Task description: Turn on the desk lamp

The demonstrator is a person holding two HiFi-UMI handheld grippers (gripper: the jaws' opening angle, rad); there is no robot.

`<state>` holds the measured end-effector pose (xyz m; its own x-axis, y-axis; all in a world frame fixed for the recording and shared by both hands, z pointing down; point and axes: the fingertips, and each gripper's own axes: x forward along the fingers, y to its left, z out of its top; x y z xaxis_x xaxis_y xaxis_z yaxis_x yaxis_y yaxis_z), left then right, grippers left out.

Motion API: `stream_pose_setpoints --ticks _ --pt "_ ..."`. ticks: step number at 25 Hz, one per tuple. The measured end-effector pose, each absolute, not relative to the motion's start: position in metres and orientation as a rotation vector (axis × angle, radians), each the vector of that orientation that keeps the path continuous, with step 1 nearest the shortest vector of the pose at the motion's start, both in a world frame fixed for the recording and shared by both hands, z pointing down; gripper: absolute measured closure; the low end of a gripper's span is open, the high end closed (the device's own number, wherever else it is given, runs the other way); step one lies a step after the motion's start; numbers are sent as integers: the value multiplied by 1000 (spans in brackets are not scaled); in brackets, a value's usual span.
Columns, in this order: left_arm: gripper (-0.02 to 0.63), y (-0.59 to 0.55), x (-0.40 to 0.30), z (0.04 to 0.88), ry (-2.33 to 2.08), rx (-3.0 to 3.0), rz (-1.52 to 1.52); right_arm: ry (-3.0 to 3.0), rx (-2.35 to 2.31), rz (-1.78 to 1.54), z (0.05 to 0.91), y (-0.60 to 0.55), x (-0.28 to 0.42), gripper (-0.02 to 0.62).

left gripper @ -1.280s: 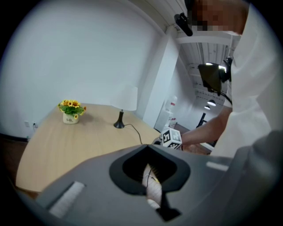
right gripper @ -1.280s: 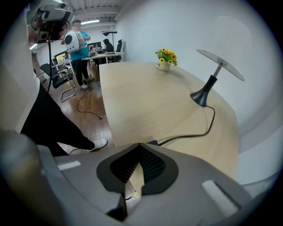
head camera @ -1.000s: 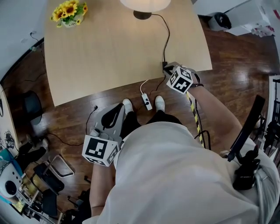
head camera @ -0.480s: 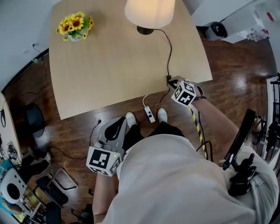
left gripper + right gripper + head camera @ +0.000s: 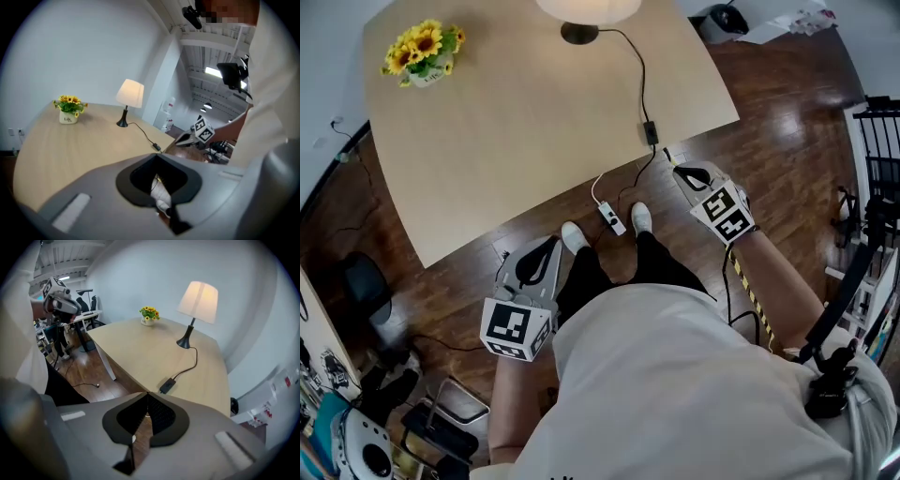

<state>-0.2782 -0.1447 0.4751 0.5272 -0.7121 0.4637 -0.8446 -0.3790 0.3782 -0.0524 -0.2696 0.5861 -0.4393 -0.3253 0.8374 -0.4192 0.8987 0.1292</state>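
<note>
Desk lamp [image 5: 198, 297] and flowers [image 5: 149, 314] on table [image 5: 140, 350]

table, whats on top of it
A pot of sunflowers at a far corner, the lamp at the far edge, and its black cord with an inline switch near the front edge. In the head view the shade hides the lamp's stem.

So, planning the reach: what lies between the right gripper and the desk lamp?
In the right gripper view: bare tabletop, crossed by the cord from the desk lamp, its inline switch nearest the right gripper.
</note>
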Motion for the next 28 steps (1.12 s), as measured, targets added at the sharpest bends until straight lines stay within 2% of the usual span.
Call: stream_pose_setpoints --ticks 7,11,28 --pt "586 -132 -252 470 -1223 2268 304 -2146 649 228 545 -195 -21 592" --pt "586 -113 -220 459 -1238 2320 316 -2238 628 180 523 -169 -14 591" --pt "586 62 -32 424 -1504 2215 441 -2529 457 157 496 -23 134 591"
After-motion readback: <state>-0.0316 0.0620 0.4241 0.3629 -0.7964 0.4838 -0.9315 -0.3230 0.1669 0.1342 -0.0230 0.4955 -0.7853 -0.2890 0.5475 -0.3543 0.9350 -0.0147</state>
